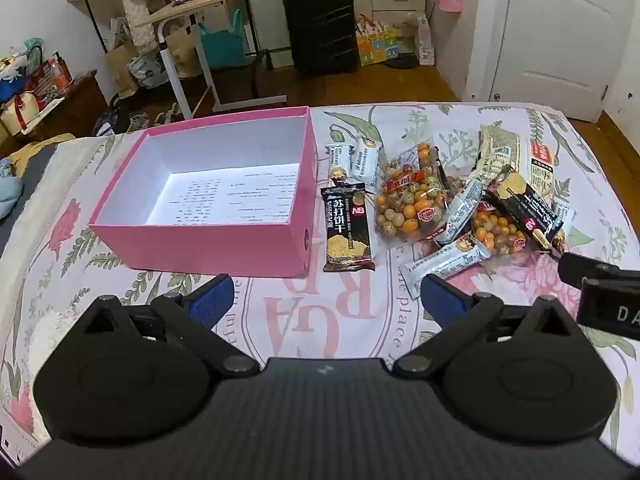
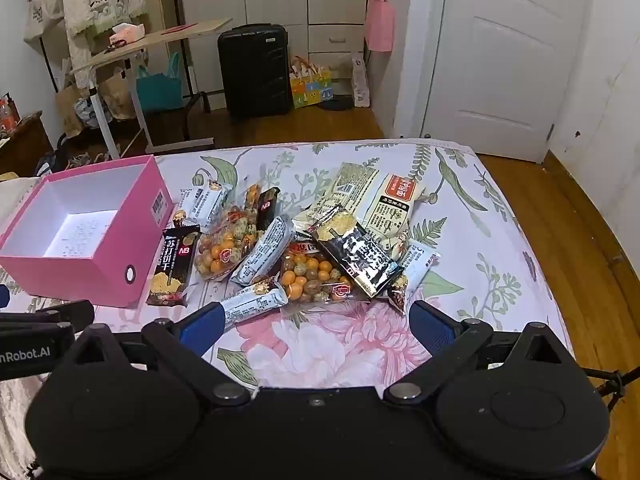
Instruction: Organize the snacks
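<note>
A: Was there room to move?
B: Yes. The bed (image 1: 320, 320) was bare near both grippers.
A: And the pink box (image 1: 208, 240)?
B: Open on the left, no snacks in it. The snacks (image 2: 304, 248) lay piled just right of it.
A: The grippers?
B: The left gripper (image 1: 326, 300) and right gripper (image 2: 316, 328) were wide open, holding nothing. Only the right view showed the bed's right edge.

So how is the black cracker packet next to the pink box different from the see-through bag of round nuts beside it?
The black cracker packet is long, narrow and flat; the bag of nuts is wider and lumpy. The cracker packet is dark with printed writing, so its inside stays hidden; the bag of nuts is clear and shows orange and speckled balls. The cracker packet lies alone by the pink box; the bag of nuts sits in the pile. Both rest on the flowery bedsheet, untouched.
</note>
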Demonstrator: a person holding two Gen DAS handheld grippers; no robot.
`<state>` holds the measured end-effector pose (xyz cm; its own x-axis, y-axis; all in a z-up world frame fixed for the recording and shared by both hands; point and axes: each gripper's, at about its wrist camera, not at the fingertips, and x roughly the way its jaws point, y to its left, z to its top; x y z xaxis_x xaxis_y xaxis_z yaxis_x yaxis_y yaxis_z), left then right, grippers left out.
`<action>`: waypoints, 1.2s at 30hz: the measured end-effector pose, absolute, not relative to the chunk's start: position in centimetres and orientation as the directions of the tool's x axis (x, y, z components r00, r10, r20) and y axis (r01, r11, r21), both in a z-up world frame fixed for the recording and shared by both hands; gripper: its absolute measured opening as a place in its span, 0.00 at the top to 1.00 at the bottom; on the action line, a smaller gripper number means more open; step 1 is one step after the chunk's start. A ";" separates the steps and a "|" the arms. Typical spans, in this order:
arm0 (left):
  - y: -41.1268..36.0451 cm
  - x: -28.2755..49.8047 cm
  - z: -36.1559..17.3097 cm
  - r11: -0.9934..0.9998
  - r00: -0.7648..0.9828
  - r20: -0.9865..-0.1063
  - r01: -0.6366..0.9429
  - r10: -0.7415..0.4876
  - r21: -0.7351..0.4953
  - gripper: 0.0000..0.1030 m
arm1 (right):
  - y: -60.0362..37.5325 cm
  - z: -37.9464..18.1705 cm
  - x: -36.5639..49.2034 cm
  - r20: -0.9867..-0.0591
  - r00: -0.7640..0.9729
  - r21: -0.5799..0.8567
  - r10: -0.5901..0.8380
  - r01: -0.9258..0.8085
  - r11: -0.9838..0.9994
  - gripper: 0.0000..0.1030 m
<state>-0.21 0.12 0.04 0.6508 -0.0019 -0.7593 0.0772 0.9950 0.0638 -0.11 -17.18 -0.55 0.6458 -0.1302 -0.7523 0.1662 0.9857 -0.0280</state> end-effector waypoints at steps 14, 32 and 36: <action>0.0 0.3 -0.3 0.993 0.622 -0.783 0.102 -0.023 0.052 0.05 | -16.8 -0.8 0.2 -0.761 0.636 -0.040 -0.129 0.153 0.987 0.03; 1.1 0.4 -0.9 0.996 0.606 -0.795 0.083 -0.020 0.038 0.04 | -17.1 -0.9 0.1 -0.766 0.624 -0.060 -0.153 0.168 0.984 0.03; 1.2 0.3 -0.8 0.996 0.607 -0.794 0.082 -0.027 0.029 0.04 | -17.2 -0.9 -0.2 -0.762 0.631 -0.055 -0.145 0.160 0.986 0.03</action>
